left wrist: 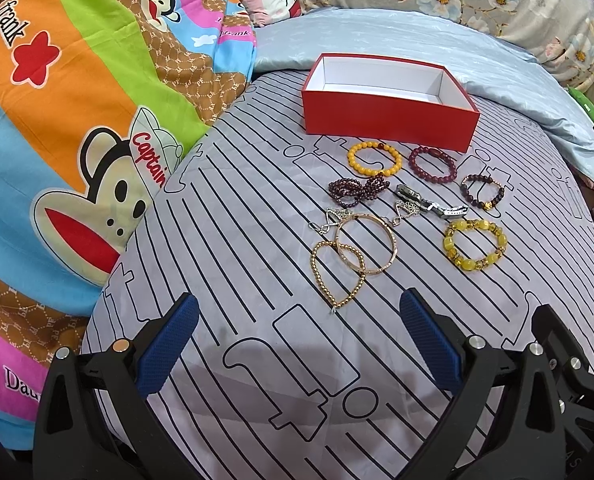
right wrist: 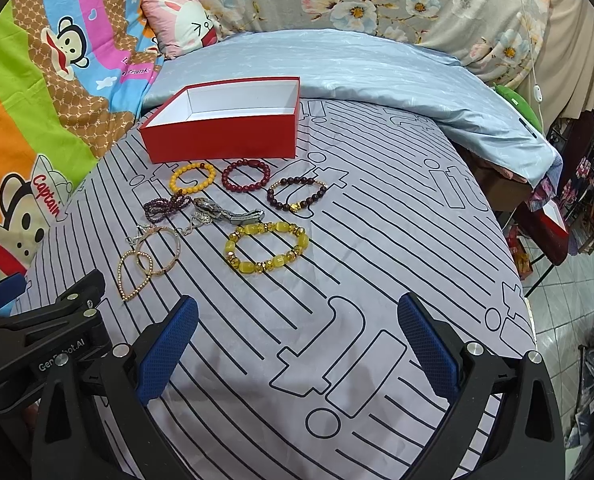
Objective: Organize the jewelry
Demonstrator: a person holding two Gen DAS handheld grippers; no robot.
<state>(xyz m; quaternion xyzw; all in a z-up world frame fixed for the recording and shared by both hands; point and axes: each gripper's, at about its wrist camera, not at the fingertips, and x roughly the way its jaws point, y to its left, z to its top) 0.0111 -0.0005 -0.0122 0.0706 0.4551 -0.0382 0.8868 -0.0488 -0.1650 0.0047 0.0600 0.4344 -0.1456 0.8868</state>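
Observation:
A red box [left wrist: 389,120] [right wrist: 221,136] with a white inside stands open and empty on the striped bedsheet. In front of it lie several pieces: an orange bead bracelet [left wrist: 374,159] [right wrist: 193,176], a dark red bead bracelet [left wrist: 432,162] [right wrist: 245,176], a purple bracelet with a gold charm [left wrist: 482,191] [right wrist: 297,193], a yellow stone bracelet [left wrist: 475,245] [right wrist: 265,246], a watch [left wrist: 431,201] [right wrist: 229,211], a rose-gold bangle [left wrist: 365,244] [right wrist: 159,251] and a gold bead chain [left wrist: 337,272] [right wrist: 133,275]. My left gripper [left wrist: 299,312] and right gripper [right wrist: 297,312] are both open, empty, short of the jewelry.
A cartoon monkey quilt [left wrist: 77,120] is piled on the left. A light blue blanket [right wrist: 357,68] and a floral cover [right wrist: 417,0] lie behind the box. The bed's right edge drops to a tiled floor [right wrist: 569,288]. The left gripper's body [right wrist: 37,332] shows at the right view's lower left.

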